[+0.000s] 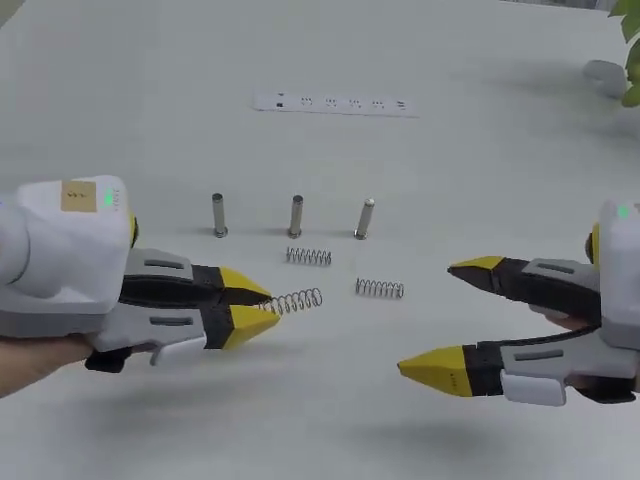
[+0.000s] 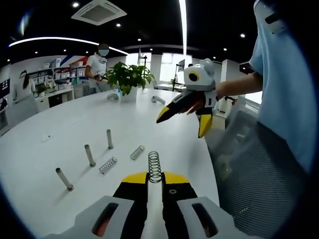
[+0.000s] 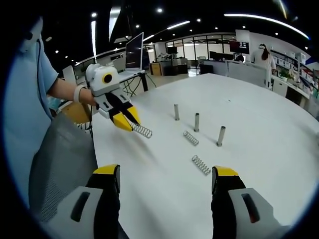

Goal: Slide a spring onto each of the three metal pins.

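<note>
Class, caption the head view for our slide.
Left gripper holds one spring; two springs lie before three upright pins; right gripper open.

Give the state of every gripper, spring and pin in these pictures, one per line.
left gripper: shut on the held spring.
right gripper: open, holds nothing.
left pin: standing, no spring on it.
middle pin: standing, no spring on it.
right pin: standing, no spring on it.
far spring: lying loose on the table.
near spring: lying loose on the table.
</note>
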Demonstrator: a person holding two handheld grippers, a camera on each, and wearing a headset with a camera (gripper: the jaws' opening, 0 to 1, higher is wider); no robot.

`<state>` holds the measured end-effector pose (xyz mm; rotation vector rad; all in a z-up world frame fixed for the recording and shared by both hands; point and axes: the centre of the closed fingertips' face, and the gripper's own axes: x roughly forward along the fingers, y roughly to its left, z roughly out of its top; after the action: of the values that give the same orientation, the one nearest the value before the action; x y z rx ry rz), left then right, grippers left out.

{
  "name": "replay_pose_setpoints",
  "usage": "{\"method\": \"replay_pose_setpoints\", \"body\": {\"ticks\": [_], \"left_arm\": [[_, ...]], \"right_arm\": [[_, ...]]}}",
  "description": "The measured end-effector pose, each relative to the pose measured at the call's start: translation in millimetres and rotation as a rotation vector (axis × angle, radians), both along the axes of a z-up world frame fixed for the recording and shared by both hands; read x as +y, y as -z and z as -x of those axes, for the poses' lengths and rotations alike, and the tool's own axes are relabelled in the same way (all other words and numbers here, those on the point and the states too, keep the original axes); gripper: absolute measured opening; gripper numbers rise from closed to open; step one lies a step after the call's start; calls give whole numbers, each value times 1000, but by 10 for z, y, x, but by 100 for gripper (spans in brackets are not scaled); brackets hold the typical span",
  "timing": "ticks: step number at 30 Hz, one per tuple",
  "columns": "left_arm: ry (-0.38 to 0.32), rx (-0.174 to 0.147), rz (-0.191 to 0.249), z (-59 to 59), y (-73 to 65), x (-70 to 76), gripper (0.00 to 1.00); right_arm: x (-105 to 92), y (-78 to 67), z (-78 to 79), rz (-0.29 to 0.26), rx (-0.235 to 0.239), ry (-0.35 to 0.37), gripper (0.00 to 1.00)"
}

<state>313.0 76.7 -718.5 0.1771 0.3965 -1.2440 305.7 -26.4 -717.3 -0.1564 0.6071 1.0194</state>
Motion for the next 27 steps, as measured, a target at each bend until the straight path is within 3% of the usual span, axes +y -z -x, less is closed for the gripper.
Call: {"method": "replay_pose_setpoints", "body": {"ticks": [6,27], "left_arm": [[34,2,2,92,-29,-45,2],[148,15,18,319,-128,-244,2]], "right_arm": [[132,-49,40,-26,14,-49,60],[393,-37,224,-4,48,-236,31]]}}
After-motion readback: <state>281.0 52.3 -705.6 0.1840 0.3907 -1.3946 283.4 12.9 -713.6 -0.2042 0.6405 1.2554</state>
